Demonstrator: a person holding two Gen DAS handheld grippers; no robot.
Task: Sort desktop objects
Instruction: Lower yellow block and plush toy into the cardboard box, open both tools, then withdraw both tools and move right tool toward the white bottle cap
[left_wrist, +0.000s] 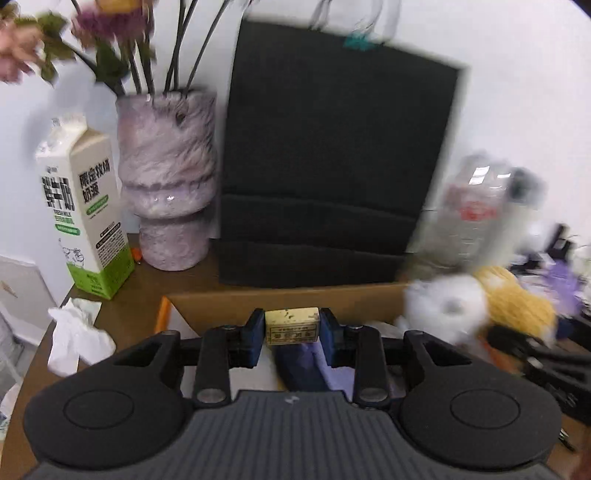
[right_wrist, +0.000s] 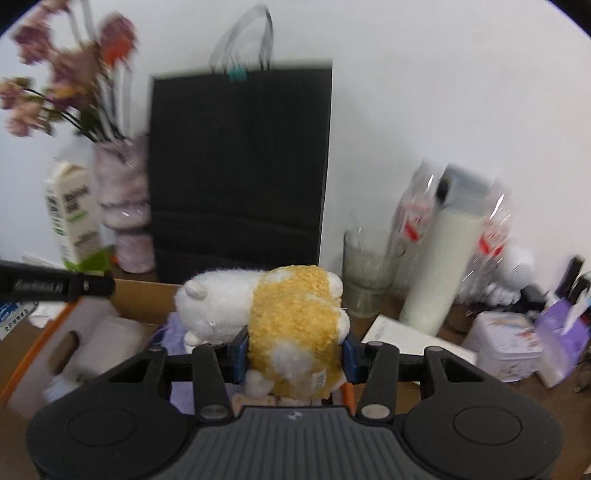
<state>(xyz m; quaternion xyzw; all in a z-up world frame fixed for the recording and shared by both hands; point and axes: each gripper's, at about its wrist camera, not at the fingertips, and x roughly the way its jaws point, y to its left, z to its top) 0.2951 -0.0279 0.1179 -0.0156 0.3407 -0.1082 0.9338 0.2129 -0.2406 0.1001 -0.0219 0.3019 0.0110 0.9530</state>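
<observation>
My left gripper (left_wrist: 292, 326) is shut on a small yellowish block with dark print (left_wrist: 292, 325), held above an open cardboard box (left_wrist: 280, 299). In the right wrist view my right gripper (right_wrist: 293, 349) is shut on a white and yellow plush animal (right_wrist: 291, 317), which lies sideways between the blue pads over the same box (right_wrist: 140, 295). The plush (left_wrist: 480, 302) and the right gripper's black frame show blurred at the right of the left wrist view. A black part of the left gripper (right_wrist: 55, 284) juts in at the left of the right wrist view.
Behind the box stand a black paper bag (left_wrist: 332, 166), a pale purple vase with flowers (left_wrist: 168, 192) and a milk carton (left_wrist: 83, 218). A crumpled tissue (left_wrist: 77, 339) lies left. A glass (right_wrist: 369, 280), a wrapped white bottle (right_wrist: 443, 251) and a tin (right_wrist: 506, 343) crowd the right.
</observation>
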